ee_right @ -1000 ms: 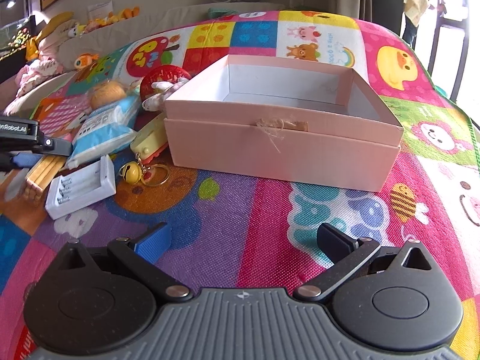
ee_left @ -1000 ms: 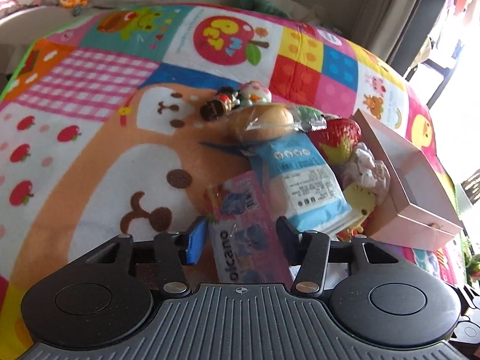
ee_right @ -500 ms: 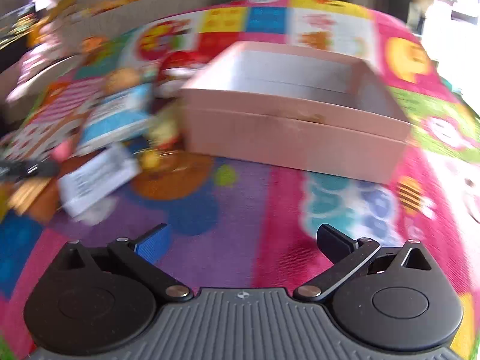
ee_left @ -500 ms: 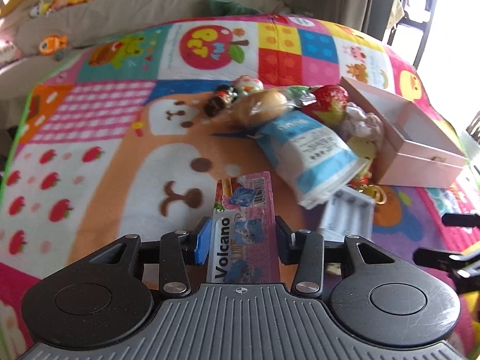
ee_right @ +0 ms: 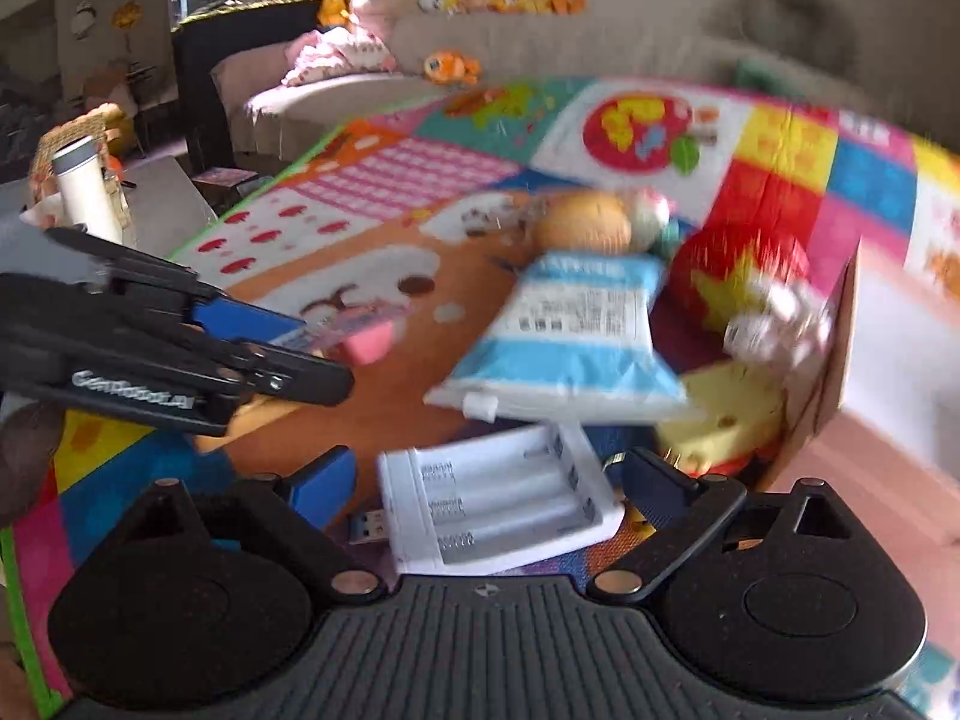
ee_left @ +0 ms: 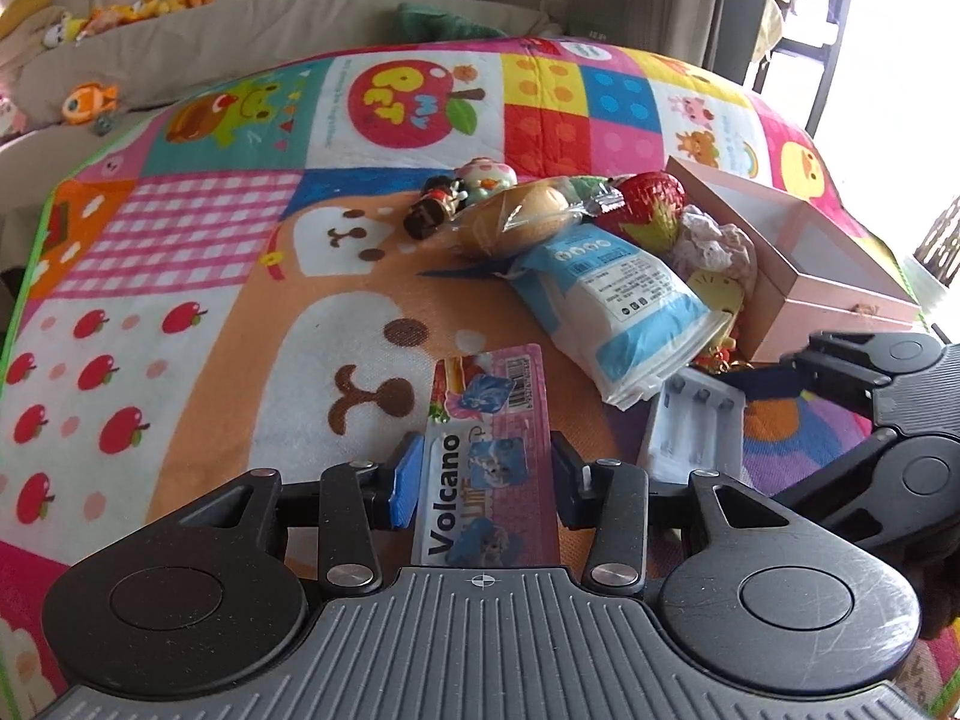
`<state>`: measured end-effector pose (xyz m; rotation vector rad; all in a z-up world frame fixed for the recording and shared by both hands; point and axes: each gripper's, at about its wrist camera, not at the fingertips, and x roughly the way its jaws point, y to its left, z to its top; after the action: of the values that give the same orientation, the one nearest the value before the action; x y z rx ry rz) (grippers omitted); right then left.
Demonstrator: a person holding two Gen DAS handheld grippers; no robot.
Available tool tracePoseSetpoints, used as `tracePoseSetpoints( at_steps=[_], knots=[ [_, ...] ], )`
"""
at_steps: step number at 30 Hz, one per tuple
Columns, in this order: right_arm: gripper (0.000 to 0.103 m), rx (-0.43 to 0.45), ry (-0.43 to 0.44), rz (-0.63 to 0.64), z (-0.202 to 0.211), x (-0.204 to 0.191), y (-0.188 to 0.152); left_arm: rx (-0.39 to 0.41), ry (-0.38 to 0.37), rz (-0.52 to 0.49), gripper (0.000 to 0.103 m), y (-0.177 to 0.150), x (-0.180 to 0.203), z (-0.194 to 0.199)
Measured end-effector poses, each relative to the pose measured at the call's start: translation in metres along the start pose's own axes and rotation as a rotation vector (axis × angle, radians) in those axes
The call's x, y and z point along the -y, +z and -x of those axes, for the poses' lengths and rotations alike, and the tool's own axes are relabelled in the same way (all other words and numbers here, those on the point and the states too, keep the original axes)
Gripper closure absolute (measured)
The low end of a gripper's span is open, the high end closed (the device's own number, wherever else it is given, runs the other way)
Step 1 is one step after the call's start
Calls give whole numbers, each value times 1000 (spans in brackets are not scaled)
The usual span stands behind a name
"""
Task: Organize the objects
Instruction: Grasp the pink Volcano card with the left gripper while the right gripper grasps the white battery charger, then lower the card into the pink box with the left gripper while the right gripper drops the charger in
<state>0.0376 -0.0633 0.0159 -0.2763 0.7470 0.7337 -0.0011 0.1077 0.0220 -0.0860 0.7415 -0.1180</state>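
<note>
My left gripper (ee_left: 483, 468) is shut on a pink "Volcano" snack pack (ee_left: 486, 420), holding it by its long edges just above the colourful play mat (ee_left: 180, 276). In the right wrist view the same pack (ee_right: 366, 342) sticks out of the left gripper (ee_right: 300, 348). My right gripper (ee_right: 489, 480) straddles a white battery charger (ee_right: 498, 504) lying on the mat. Its jaws are closing, with a gap still showing on the left side. The charger (ee_left: 690, 426) lies beside the pile. An open pink box (ee_left: 828, 300) stands at the right.
A pile lies left of the box: a blue-and-white pouch (ee_left: 618, 312), a wrapped bun (ee_left: 516, 222), a red strawberry toy (ee_left: 651, 204), a yellow toy (ee_left: 720, 294) and small figurines (ee_left: 432, 210). A beige sofa (ee_left: 300, 30) with plush toys stands behind the mat.
The left gripper closed on the pink pack and rolled level. The right gripper swung left from the pink box to the charger, and its jaws narrowed.
</note>
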Motion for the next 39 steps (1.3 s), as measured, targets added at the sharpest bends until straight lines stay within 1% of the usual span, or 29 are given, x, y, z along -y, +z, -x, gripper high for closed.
tracePoseSetpoints(
  at_steps=[2, 4, 7, 10, 14, 16, 18, 20, 22, 24, 26, 28, 29, 31, 32, 33, 34, 35, 37, 39],
  knots=[
    [17, -11, 15, -2, 10, -1, -6, 5, 18, -24, 55, -1, 4, 0],
    [17, -5, 1, 2, 27, -1, -16, 9, 43, -49, 55, -2, 11, 0],
    [17, 21, -21, 1, 58, -1, -30, 10, 73, -79, 55, -5, 19, 1],
    [17, 65, -66, -23, 93, 3, -44, 0, 67, -92, 56, -8, 26, 6],
    [17, 139, -166, -67, 135, 15, -64, -16, -27, -95, 56, -15, 41, 18],
    [17, 180, -216, -97, 152, 23, -72, -3, -70, -95, 56, -12, 53, 26],
    [17, 222, -259, -129, 168, 33, -79, 35, -113, -94, 56, 4, 67, 33],
    [17, 259, -291, -160, 179, 44, -84, 94, -169, -97, 56, 32, 87, 37],
    [17, 290, -310, -194, 186, 55, -88, 159, -219, -106, 56, 67, 112, 34],
    [17, 314, -323, -223, 189, 65, -90, 212, -262, -100, 56, 102, 138, 20],
    [17, 335, -336, -245, 191, 73, -93, 233, -285, -48, 56, 131, 161, -7],
    [17, 347, -346, -269, 191, 80, -95, 214, -290, 2, 55, 149, 179, -42],
    [17, 348, -350, -281, 192, 83, -98, 194, -267, 13, 55, 149, 186, -58],
    [17, 346, -362, -292, 194, 88, -100, 127, -193, 27, 55, 145, 191, -84],
    [17, 346, -369, -294, 195, 91, -101, 88, -173, 39, 55, 139, 189, -92],
    [17, 347, -376, -296, 196, 94, -102, 62, -178, 43, 55, 133, 185, -94],
    [17, 349, -382, -299, 197, 98, -103, 57, -196, 43, 55, 126, 179, -93],
    [17, 349, -385, -304, 196, 103, -101, 70, -208, 35, 55, 121, 173, -90],
    [17, 346, -393, -305, 190, 111, -94, 96, -211, 7, 55, 116, 167, -81],
    [17, 349, -420, -294, 183, 116, -84, 133, -242, 28, 55, 115, 156, -66]
  ],
)
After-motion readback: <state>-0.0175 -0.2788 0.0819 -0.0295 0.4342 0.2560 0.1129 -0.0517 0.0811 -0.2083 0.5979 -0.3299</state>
